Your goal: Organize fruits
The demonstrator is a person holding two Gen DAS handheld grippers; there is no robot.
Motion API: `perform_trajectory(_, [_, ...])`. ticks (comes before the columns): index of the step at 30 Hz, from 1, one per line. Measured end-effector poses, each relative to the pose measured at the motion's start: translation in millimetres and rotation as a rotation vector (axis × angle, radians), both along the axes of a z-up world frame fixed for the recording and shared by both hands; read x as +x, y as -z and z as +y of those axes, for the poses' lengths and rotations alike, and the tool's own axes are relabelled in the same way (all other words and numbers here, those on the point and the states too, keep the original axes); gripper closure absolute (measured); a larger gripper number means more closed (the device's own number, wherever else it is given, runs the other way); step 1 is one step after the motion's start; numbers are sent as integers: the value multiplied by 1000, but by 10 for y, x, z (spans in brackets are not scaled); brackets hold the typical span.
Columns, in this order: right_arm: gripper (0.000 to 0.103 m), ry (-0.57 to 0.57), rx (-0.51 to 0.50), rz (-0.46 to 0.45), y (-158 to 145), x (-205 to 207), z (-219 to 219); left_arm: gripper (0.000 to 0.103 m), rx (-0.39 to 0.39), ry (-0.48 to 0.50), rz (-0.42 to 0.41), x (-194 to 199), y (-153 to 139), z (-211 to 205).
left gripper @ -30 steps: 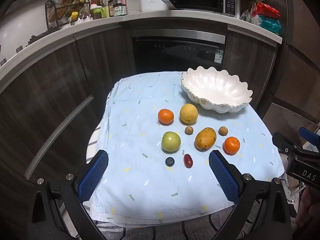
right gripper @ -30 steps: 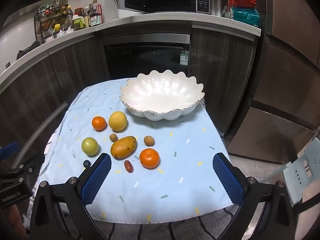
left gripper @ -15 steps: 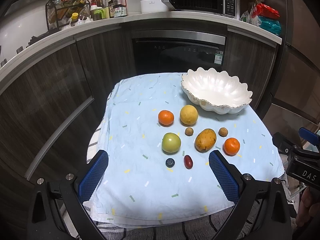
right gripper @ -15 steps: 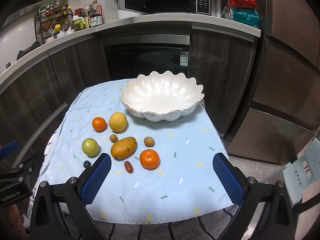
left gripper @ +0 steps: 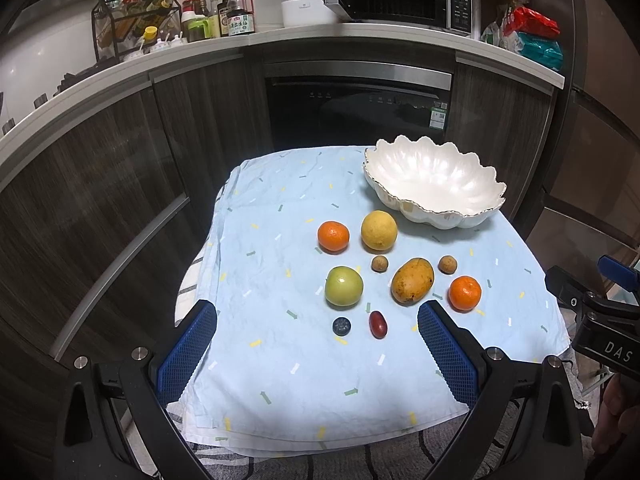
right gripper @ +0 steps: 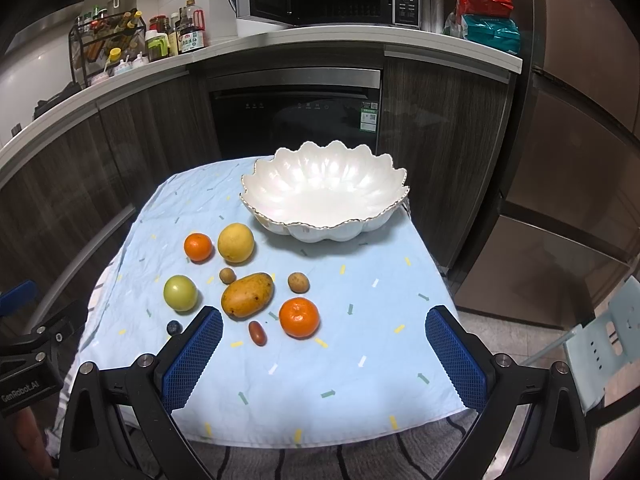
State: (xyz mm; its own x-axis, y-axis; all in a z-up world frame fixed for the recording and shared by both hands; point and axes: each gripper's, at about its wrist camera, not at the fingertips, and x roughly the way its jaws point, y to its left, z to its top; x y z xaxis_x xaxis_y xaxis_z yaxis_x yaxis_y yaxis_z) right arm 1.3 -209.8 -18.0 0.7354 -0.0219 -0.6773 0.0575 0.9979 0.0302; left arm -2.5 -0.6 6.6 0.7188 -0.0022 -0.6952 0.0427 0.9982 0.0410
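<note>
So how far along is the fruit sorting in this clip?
Nothing looks done: the white bowl holds no fruit. Nothing is in hand; the left hand-held gripper and the right hand-held gripper are both open over the cloth. All nine fruits are left, from the mango to the blueberry.

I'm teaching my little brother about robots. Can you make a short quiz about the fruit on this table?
1. True or false: the white bowl already holds fruit.
2. How many orange tangerines lie on the blue cloth?
3. Which sits nearest the left gripper: A) blueberry, B) yellow round fruit, C) mango?

Key: 1 false. 2 two. 3 A.
</note>
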Motion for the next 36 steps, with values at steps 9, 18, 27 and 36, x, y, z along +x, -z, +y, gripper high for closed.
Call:
perform_trajectory(9, [0,-1,1,-1,9,0,1,1,1,0,-2,-3,4,-2])
perform_trajectory(18, [0,0,2,-1,2,1,0,1,1,1,-5,1,3,16])
perform_trajectory(27, [0,-2,0,-1,7,4,11,1,0,0,-4,4,6,19])
perform_trajectory(36, [0,-2,1,-1,9,4,8,1,2,1,-4,-1,5,16])
